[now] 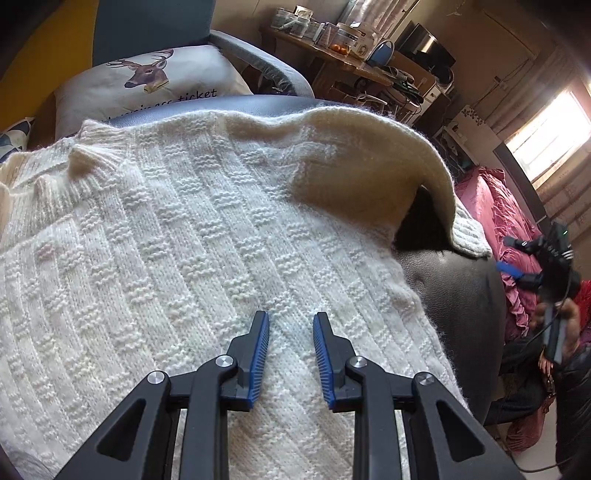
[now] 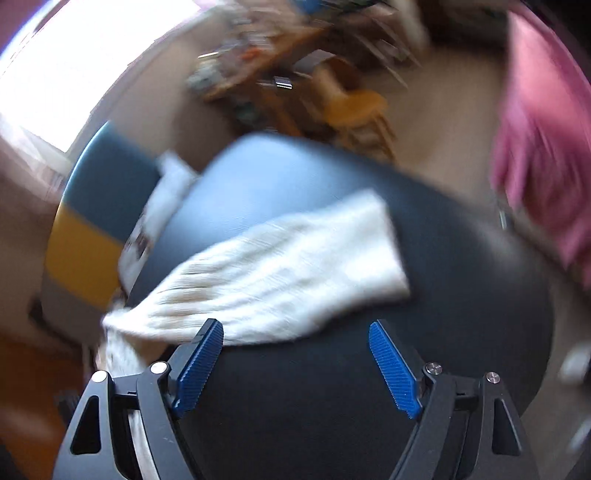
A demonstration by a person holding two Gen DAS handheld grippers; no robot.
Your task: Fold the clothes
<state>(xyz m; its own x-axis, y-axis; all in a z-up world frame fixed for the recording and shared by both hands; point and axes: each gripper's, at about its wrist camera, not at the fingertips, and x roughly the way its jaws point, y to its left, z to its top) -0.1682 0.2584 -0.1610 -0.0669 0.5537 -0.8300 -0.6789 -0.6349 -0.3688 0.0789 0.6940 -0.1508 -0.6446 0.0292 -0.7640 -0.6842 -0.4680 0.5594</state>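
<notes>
At the far left of the left wrist view a cushion (image 1: pixel 147 79) printed with a deer head leans against a blue chair back (image 1: pixel 147 29). Below it a cream knitted sweater (image 1: pixel 177 229) lies spread flat over a dark cushioned seat (image 1: pixel 458 291), its ribbed collar (image 1: pixel 79 147) at the upper left. The left gripper (image 1: pixel 290 319) hovers low over the sweater's body, its blue-padded jaws a narrow gap apart with nothing between them. To the right, one sleeve (image 1: pixel 388 162) is folded up and arches over the seat's edge, its ribbed cuff (image 1: pixel 469 232) hanging past it. Behind stands a cluttered wooden desk (image 1: pixel 332 55), and at the far right a pink ruffled cover (image 1: pixel 498 221) lies under a bright window (image 1: pixel 550 136). There the right gripper (image 1: pixel 517 273) shows small, held in a hand (image 1: pixel 561 321). The right wrist view is blurred: the right gripper (image 2: pixel 295 332) is spread wide and empty above the dark seat (image 2: pixel 332 406), with the sleeve (image 2: pixel 280 266) lying flat just beyond its left finger.
</notes>
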